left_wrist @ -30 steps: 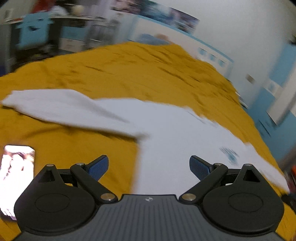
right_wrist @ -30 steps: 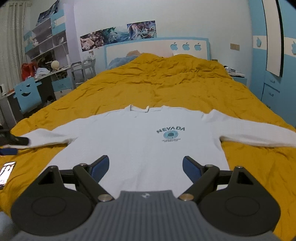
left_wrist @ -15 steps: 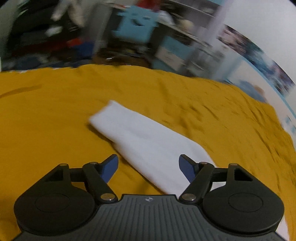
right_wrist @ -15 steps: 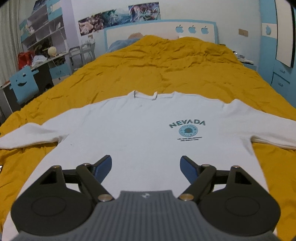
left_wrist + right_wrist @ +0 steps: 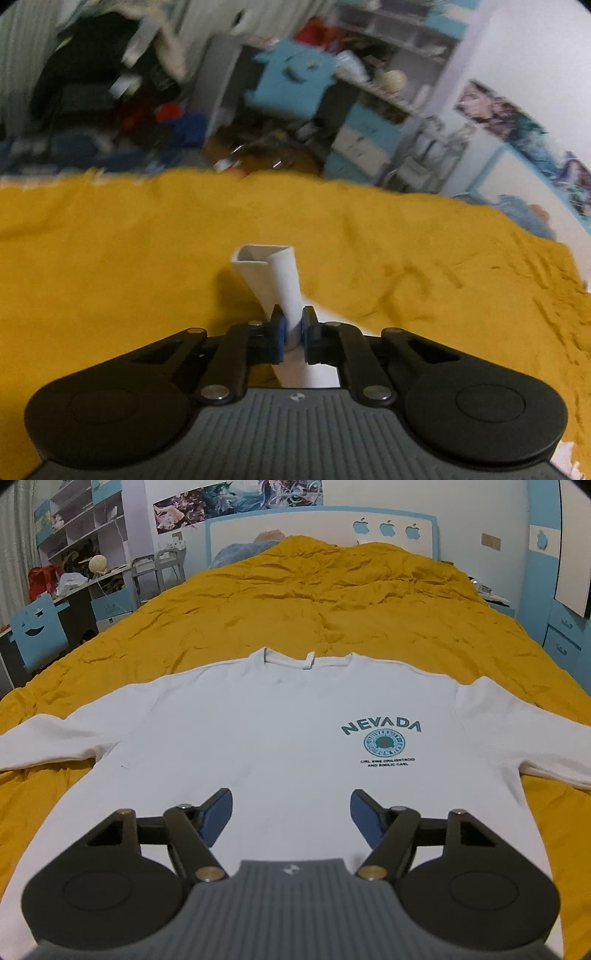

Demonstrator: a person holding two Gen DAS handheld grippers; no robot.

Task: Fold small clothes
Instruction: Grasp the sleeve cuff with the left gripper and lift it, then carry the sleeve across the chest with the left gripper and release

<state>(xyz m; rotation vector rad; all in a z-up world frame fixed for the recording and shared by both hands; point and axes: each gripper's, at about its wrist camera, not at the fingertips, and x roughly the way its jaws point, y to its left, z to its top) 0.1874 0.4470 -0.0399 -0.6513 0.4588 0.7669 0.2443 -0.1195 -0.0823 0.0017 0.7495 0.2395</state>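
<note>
Right wrist view: shirt [image 5: 258, 738] lies face up and flat across the middle of the frame on the yellow cover [image 5: 332, 602], collar toward the headboard [image 5: 317, 520], both sleeves spread outward, a layout that likely serves to bring each sleeve in over the body first. Left wrist view: sleeve [image 5: 275, 277], at frame centre, is pinched near its cuff, and the cuff end stands up off the cover in a loose funnel, presumably so it can be carried across. Left gripper [image 5: 293, 328] has just closed and clamps the sleeve between its blue pads. Right gripper [image 5: 291, 812], lower centre, has been narrowing slightly but stands wide apart above the shirt's lower body, gripping nothing.
</note>
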